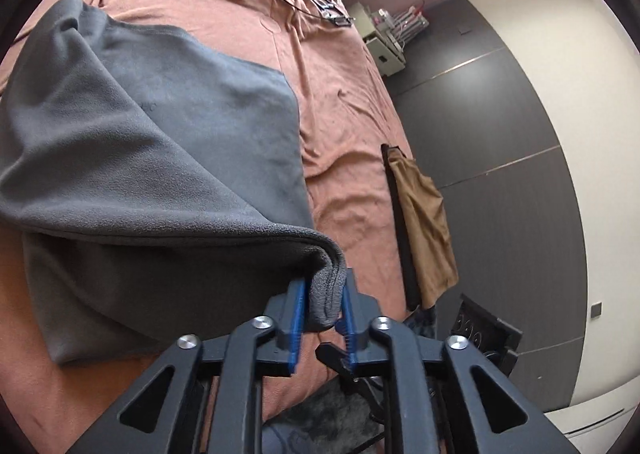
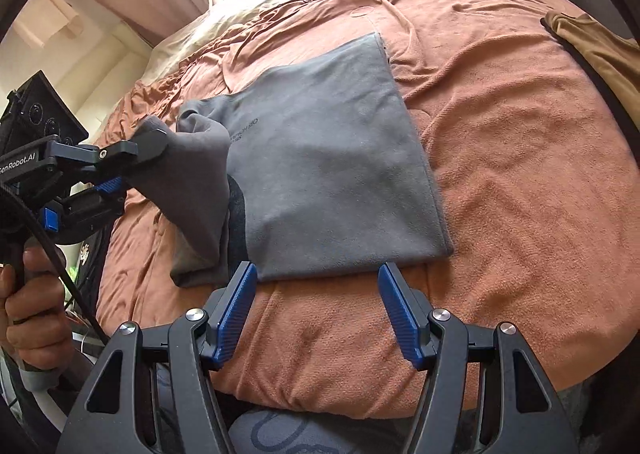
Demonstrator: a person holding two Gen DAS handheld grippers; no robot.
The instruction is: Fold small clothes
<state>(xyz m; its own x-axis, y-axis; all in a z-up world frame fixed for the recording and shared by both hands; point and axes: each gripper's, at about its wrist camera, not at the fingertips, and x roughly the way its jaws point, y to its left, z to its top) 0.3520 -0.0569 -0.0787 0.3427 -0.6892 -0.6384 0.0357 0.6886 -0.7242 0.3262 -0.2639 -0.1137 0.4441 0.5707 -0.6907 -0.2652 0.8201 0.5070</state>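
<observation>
I see a plain grey garment [image 2: 328, 157] on a rust-orange bedspread [image 2: 520, 173]. My tools' pads [image 2: 236, 310] are blue on black frames. A tan-brown cloth [image 1: 424, 221] lies at the bed's edge.

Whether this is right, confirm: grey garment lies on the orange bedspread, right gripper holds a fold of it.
Not the right gripper: the left gripper holds the fold of the grey garment on the orange bedspread; the left wrist view shows it.

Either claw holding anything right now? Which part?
Left claw has a folded edge of the grey garment between its pads, lifted off the bed; whether the pads press it cannot be told. Right claw is open, holding nothing.
</observation>
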